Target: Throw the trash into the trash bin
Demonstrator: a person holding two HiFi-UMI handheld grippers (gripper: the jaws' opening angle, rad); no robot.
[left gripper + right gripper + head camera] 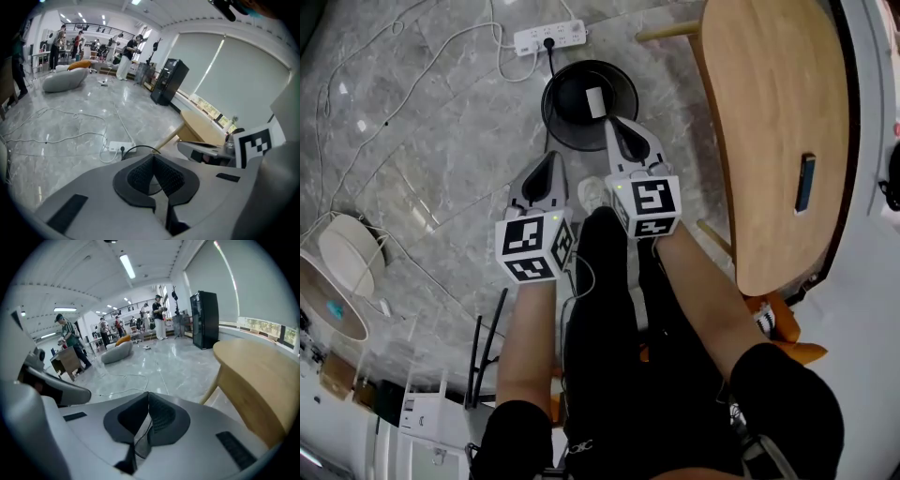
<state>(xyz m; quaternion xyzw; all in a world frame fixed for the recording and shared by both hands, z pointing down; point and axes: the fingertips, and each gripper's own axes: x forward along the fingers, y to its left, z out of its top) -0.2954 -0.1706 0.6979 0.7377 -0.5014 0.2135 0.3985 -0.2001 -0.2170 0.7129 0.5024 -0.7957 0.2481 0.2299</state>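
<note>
Black trash bin on floor with white trash already inside. Right claw pressed together, empty, over rim; left claw likewise, beside. Likely best: lift clear without knocking bin.

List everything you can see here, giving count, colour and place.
trash bin: one, black, on the floor ahead
paper scrap: one, white, inside the bin
power strip: one, white, floor beyond the bin
cables: several, white, across the floor
table: one, wooden, at right
phone-like device: one, dark, on the table
left gripper: grey, shut, empty
right gripper: grey, shut, empty, at the bin's edge
legs: black trousers, below
</note>
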